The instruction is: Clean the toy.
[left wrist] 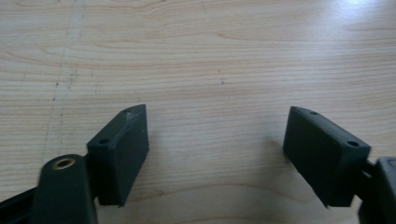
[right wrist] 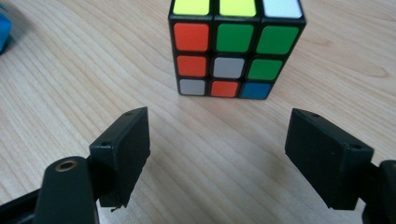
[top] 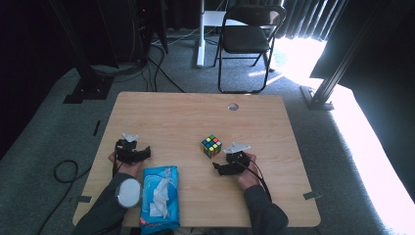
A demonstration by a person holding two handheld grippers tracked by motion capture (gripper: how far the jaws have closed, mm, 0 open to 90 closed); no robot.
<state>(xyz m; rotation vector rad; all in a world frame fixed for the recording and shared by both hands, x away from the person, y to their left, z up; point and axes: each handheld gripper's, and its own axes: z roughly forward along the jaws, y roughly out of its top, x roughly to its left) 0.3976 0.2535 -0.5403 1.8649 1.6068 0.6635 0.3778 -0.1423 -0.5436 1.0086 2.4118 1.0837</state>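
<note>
A scrambled puzzle cube (top: pixel 211 146) stands on the wooden table (top: pixel 186 115), a little right of centre. In the right gripper view the cube (right wrist: pixel 236 51) sits just ahead of the jaws, showing orange, green, white and blue stickers on its near face. My right gripper (right wrist: pixel 217 140) is open and a short way from the cube, with bare wood between its jaws. From above, the right gripper (top: pixel 227 160) lies just right of and nearer than the cube. My left gripper (top: pixel 134 151) rests at the table's left, open over bare wood (left wrist: pixel 217 140).
A blue pack of wipes (top: pixel 159 197) lies near the front edge, between the two forearms. A round cable hole (top: pixel 233 106) sits near the table's far edge. A black folding chair (top: pixel 247 36) stands on the carpet beyond the table.
</note>
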